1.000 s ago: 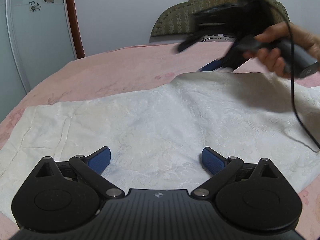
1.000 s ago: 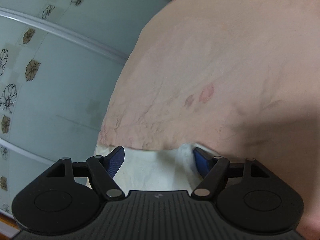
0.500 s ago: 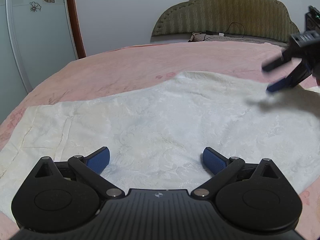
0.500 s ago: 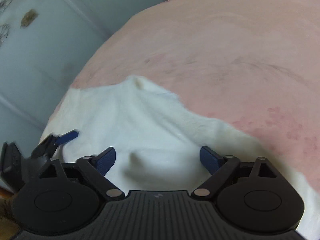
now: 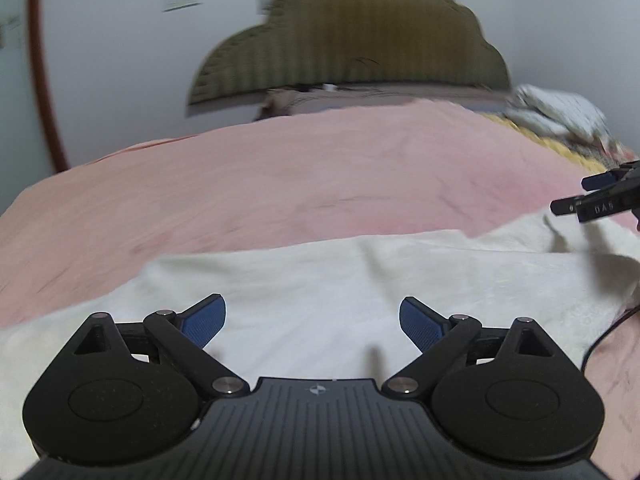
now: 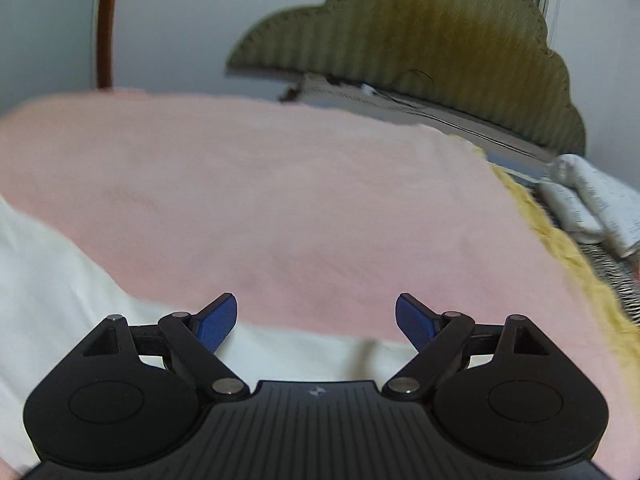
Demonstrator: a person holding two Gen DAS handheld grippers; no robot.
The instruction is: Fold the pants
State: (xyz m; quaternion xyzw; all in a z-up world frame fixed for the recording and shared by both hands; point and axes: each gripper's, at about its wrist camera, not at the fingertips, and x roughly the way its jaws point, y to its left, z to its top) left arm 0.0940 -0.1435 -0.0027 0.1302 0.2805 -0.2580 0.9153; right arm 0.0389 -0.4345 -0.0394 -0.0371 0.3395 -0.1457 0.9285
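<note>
Headboard (image 5: 352,36) nearer now (pillows (image 6: 592,200) beside)

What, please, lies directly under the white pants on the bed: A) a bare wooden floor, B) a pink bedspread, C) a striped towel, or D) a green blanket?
B: the white pants lie spread on a pink bedspread, which shows all along their far edge.

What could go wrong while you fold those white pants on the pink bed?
1. Both grippers, left gripper and right gripper, hold nothing; the left one's jaws are closing with no cloth between them, so they might pinch the pink blanket along with the white pants.
2. A thin black cable lies at the pants' right edge and might snag.
</note>
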